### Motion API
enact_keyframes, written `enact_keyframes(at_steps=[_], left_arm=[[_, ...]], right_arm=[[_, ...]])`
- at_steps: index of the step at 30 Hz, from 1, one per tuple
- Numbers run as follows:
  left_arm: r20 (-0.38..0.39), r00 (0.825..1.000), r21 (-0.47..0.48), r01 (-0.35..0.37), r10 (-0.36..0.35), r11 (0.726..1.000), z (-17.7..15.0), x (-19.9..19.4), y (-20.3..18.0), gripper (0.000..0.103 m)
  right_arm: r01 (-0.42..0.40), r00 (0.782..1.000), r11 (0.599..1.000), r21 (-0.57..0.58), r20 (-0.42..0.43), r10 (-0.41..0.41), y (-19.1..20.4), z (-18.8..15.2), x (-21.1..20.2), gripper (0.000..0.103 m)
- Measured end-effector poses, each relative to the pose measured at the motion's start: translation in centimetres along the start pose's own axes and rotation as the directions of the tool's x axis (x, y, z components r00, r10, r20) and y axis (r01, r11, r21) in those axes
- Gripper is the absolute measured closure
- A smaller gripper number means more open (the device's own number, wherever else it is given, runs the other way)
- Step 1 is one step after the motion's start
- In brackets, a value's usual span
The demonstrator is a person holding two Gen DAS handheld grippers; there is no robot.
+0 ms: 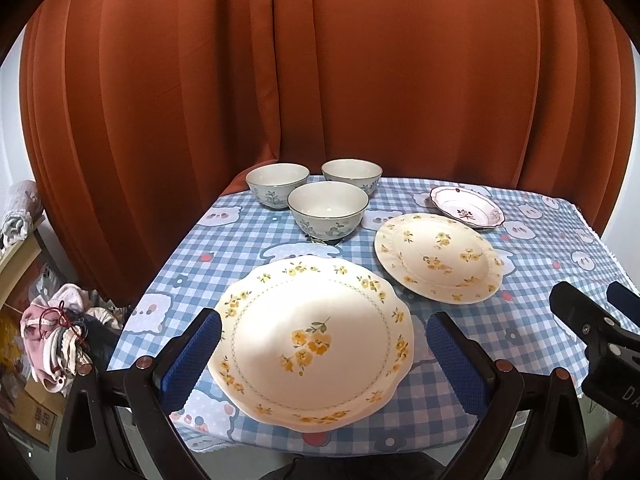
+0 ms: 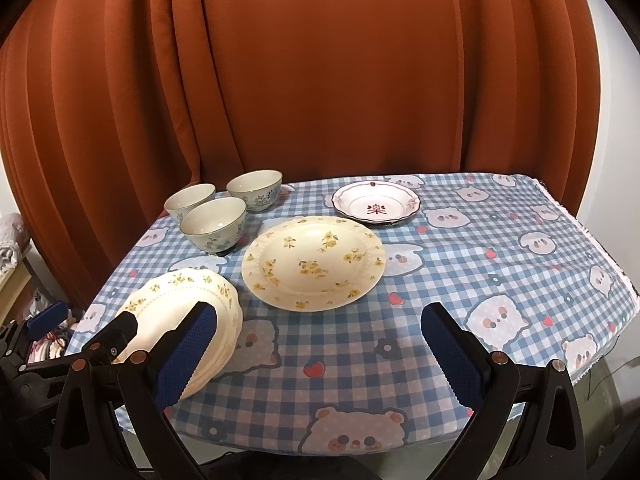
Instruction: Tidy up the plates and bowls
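Three bowls [image 1: 328, 208] sit upper centre, three plates [image 1: 436, 258] spread below, both the left gripper [image 1: 320, 348] and right gripper [image 2: 320, 344] gaping wide, empty.

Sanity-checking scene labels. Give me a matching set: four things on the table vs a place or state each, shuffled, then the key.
Things:
1. scalloped yellow-flower plate
2. round yellow-flower plate
3. red-motif dish
4. three bowls

Place or state:
A. far left, clustered by the curtain
B. farthest back, right of the bowls
C. mid-table, alone on the cloth
D. near edge, between the open left gripper's fingers

Pairs: 1-D, 2-C, 3-B, 4-A
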State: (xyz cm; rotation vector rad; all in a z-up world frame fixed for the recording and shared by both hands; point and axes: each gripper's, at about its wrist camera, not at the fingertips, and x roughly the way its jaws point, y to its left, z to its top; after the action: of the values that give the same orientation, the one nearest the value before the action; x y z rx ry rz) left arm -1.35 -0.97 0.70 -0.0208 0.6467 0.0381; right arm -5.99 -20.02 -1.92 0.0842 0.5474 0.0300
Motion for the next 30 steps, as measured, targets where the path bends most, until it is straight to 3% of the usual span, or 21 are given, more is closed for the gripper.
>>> enact_keyframes(at_steps=[30], left_arm=[[0.013,1.000,0.012,-0.002,0.002,1.000,-0.02,-0.31,-0.32,0.000]], right_arm=[[0.001,1.000,1.000,-0.002,-0.008,-0.001,0.02,-0.65,-0.03,0.000]])
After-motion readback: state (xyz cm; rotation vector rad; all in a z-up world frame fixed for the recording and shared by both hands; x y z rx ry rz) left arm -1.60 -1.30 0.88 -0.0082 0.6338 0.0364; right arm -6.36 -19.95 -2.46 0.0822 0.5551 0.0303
